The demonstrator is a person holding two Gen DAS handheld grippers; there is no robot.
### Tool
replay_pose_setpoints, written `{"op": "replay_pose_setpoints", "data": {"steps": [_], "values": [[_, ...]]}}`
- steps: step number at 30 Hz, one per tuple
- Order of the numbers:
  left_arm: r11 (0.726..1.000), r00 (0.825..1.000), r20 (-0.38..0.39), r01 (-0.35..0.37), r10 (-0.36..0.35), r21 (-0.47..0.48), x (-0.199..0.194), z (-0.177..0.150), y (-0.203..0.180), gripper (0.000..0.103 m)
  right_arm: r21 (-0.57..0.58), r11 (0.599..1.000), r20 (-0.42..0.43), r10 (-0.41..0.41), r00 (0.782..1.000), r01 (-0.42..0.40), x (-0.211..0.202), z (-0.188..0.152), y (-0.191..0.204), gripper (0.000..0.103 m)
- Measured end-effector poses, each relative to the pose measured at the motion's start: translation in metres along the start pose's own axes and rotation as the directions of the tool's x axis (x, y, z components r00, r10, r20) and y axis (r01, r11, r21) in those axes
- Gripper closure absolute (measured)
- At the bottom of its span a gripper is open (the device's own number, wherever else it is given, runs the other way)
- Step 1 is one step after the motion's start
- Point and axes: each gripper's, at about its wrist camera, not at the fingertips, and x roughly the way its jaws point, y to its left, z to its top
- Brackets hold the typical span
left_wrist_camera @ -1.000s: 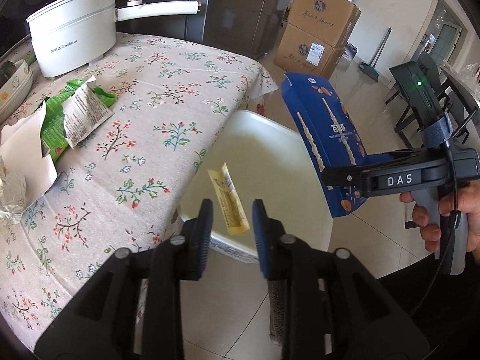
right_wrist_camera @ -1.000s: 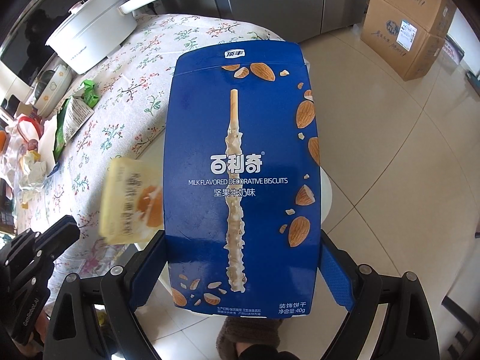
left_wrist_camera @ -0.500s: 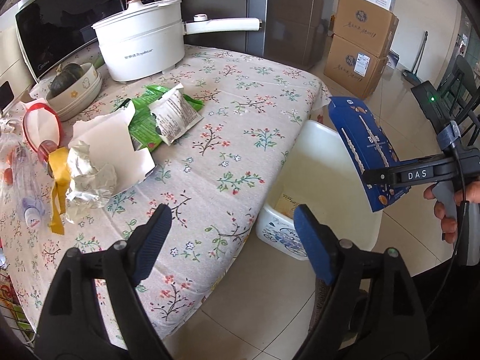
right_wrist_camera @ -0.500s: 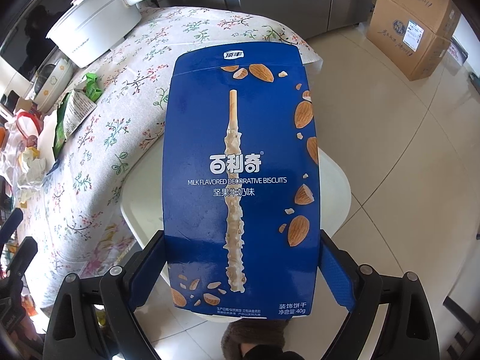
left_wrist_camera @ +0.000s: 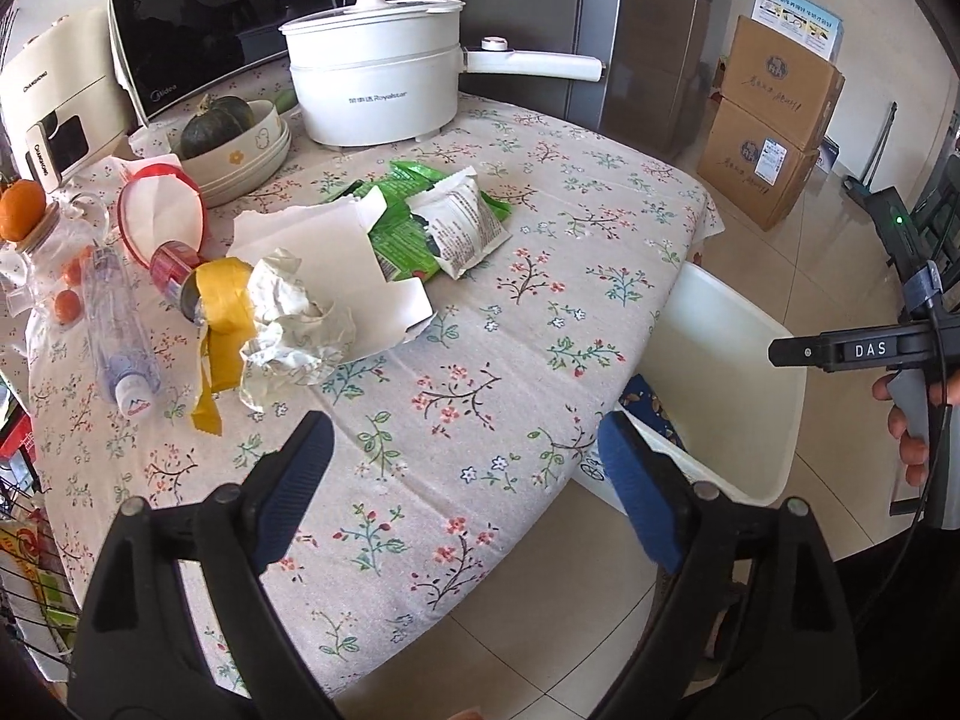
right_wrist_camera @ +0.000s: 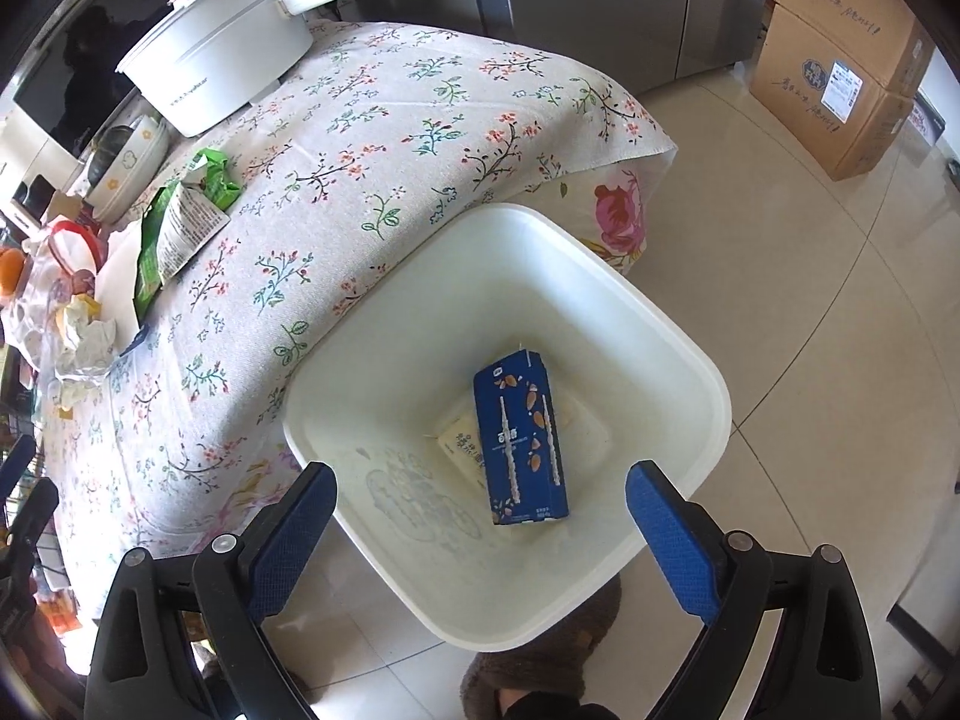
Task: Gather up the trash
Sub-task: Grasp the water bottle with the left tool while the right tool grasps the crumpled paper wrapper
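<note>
Both my claws now stand wide and empty: the right claw [right_wrist_camera: 480, 516] has released the blue biscuit box [right_wrist_camera: 521, 443] into the white bin [right_wrist_camera: 672, 324] beside the yellow packet [right_wrist_camera: 463, 445], while my left claw [left_wrist_camera: 465, 459], jaws just opened, faces the wrappers [left_wrist_camera: 438, 228] left on the bench [left_wrist_camera: 540, 252].

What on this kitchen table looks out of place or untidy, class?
Litter sits among the kitchenware: a torn green wrapper, torn white paper, a crumpled paper wad, a loose yellow strip and a plastic bottle lying on its side. The blue biscuit box already lies in the white bin.
</note>
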Motion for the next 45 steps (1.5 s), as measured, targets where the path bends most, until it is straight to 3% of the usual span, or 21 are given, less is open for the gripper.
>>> {"op": "replay_pose_setpoints", "data": {"steps": [13,18,28,36,45], "values": [[0.979,0.995,-0.005,-0.097,0.098,-0.179,-0.015,-0.001,0.087,0.013,-0.105,0.993,0.030,0.062,0.998,-0.058,-0.009,0.016,0.076,0.004],[0.956,0.989,-0.023,-0.149,0.148,-0.254,-0.017,0.000,0.125,0.013,-0.163,0.984,0.030,0.082,0.996,-0.076,-0.010,0.022,0.114,0.004],[0.894,0.967,-0.131,-0.252,0.218,-0.370,-0.003,0.004,0.206,0.013,-0.278,0.953,0.029,0.130,0.991,-0.117,-0.004,0.039,0.215,0.004],[0.863,0.969,-0.126,-0.247,0.212,-0.441,0.027,0.024,0.249,0.017,-0.341,0.924,-0.027,0.172,0.985,-0.171,0.029,0.042,0.302,0.004],[0.852,0.969,-0.150,-0.245,0.198,-0.463,0.072,0.045,0.276,0.025,-0.342,0.923,-0.057,0.167,0.984,-0.176,0.071,0.050,0.332,0.007]]}}
